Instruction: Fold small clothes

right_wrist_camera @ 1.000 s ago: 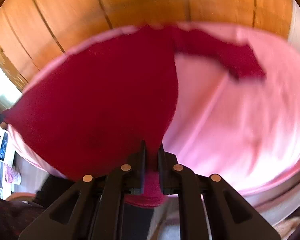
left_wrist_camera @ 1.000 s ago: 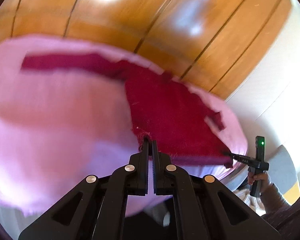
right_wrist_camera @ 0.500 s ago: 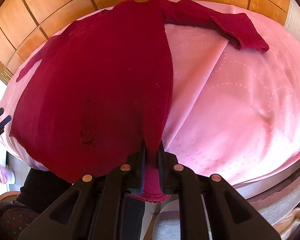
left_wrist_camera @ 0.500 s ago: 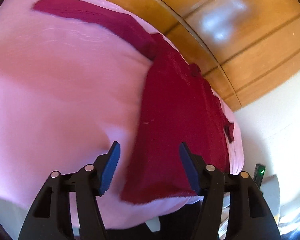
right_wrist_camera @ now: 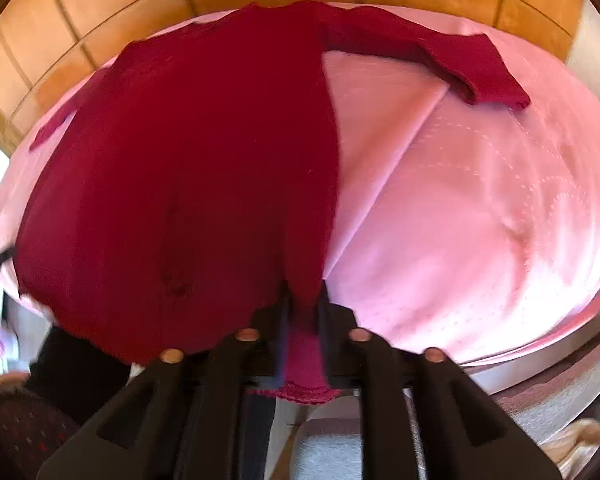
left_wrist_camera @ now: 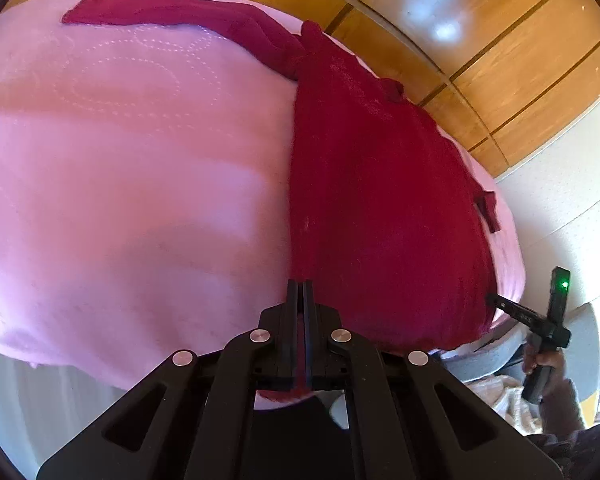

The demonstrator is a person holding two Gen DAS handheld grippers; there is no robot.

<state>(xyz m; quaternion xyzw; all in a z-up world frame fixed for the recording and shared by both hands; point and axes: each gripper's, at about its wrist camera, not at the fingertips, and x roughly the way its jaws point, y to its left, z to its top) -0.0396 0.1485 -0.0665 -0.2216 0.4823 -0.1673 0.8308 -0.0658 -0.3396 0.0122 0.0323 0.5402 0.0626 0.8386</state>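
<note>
Left wrist view: a dark red sweater (left_wrist_camera: pixel 380 200) spread flat on a pink sheet (left_wrist_camera: pixel 120 180), body running from the near edge toward the far side, one long sleeve (left_wrist_camera: pixel 172 14) stretched out to the left along the far edge. Surface under the sheet unclear, bed or tabletop, cannot tell which. Wooden wall panels (left_wrist_camera: pixel 480 40) behind, pale wall to the right. Left tool (left_wrist_camera: pixel 300 286) at the near hem, at the left corner of the sweater body, fingers drawn almost together with a strip of red cloth pinched between them and hanging down behind the tips. Tool level, pointing across the sheet toward the wood panels. Far right, the right tool (left_wrist_camera: pixel 496 300) seen from the side, touching the other hem corner, gripped in a hand (left_wrist_camera: pixel 540 364), a green light glowing on its upright part.

Right wrist view, somewhat blurred: the same sweater (right_wrist_camera: pixel 188 180) filling the left half, the pink sheet (right_wrist_camera: pixel 480 220) bare on the right with a straight crease running diagonally. One sleeve (right_wrist_camera: pixel 440 60) lying across the far right, cuff end folded down; the other sleeve end (right_wrist_camera: pixel 54 128) poking out at far left. Right tool (right_wrist_camera: pixel 304 292) narrowly closed on the hem, red fabric bunched between the fingers, a scalloped hem edge (right_wrist_camera: pixel 304 394) hanging below. Tool aimed along the right side edge of the sweater body.
</note>
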